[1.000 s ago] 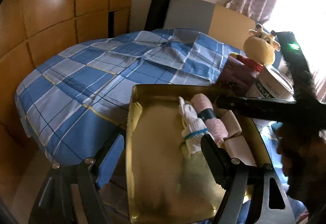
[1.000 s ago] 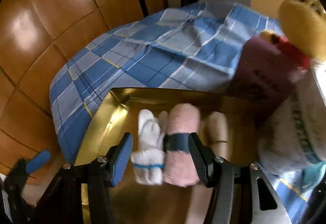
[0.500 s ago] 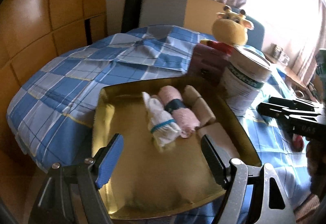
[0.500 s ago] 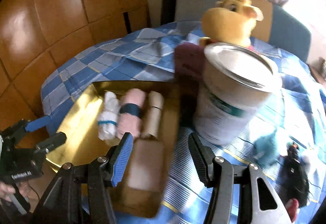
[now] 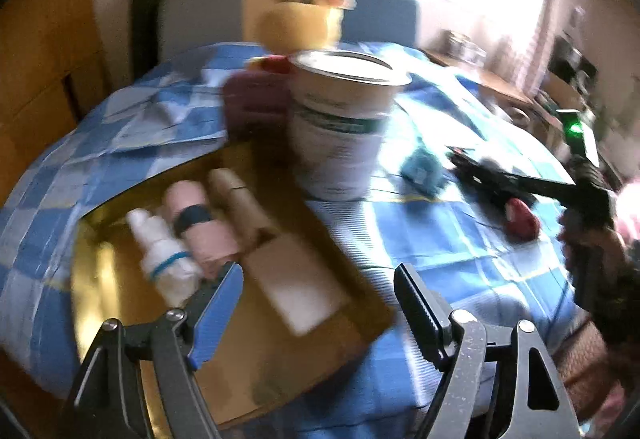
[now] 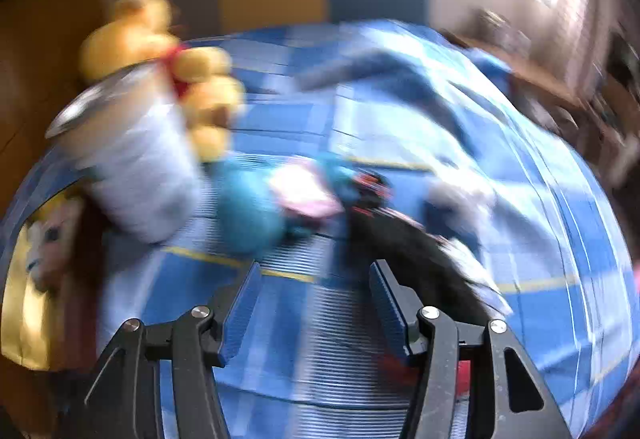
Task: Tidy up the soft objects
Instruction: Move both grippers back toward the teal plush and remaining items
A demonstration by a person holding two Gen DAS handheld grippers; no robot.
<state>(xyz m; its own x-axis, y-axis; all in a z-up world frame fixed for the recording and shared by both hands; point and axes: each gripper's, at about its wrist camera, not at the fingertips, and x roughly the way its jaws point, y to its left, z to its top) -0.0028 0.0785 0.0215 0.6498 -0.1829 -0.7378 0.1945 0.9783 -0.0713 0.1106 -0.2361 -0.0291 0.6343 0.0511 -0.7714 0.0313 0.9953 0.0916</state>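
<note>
Blue-and-white checked cloth covers the table, and a tall white cylindrical tin with a metal rim stands on it as the fixed mark. To the tin's near left lies a shiny gold metal tray; three rolled soft cloths rest side by side in it: a white roll with a blue band, a pink roll with a dark band and a beige roll, the last nearest the tin. Behind the tin sits a yellow plush toy. To the tin's right lie a small teal plush, a pink-and-white soft piece beside it, and a black furry item; blur hides their detail. The left gripper hangs over the tray's near end, jaws apart and empty. The right gripper hovers over bare cloth right of the tin, jaws apart, grasping nothing.
</note>
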